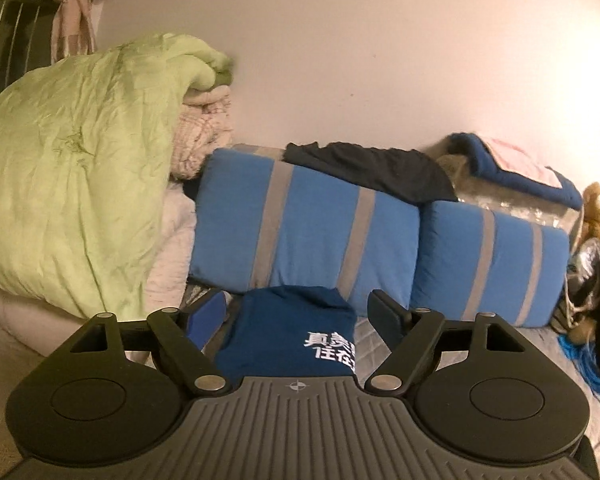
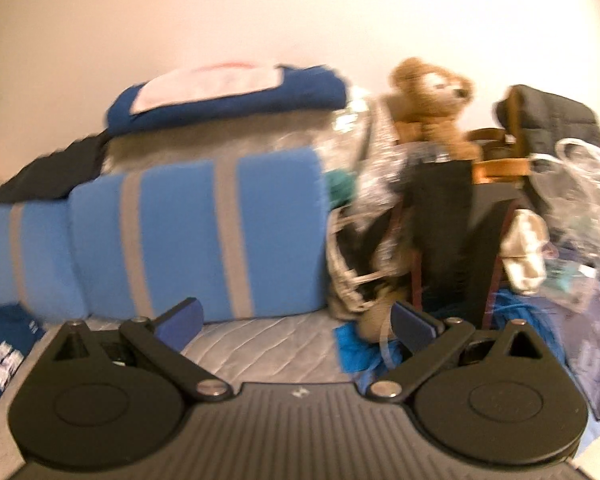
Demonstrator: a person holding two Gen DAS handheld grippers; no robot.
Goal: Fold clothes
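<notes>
1. Now I am holding my left gripper (image 1: 298,308) with its jaws spread wide, nothing pinched; the folded navy T-shirt (image 1: 296,332) with white lettering is lying on the grey quilted mattress (image 1: 540,344) just beyond the fingers, apart from the pads.
2. My right gripper (image 2: 296,320) is also standing wide and gripping nothing, over bare mattress.
3. In the right view the shirt is showing at the left edge, in front of the blue striped cushions (image 1: 308,220).
4. A black garment (image 1: 372,168) is draping over the cushions' top.
5. A teddy bear (image 2: 432,100) is sitting among clutter at the mattress's right end.
</notes>
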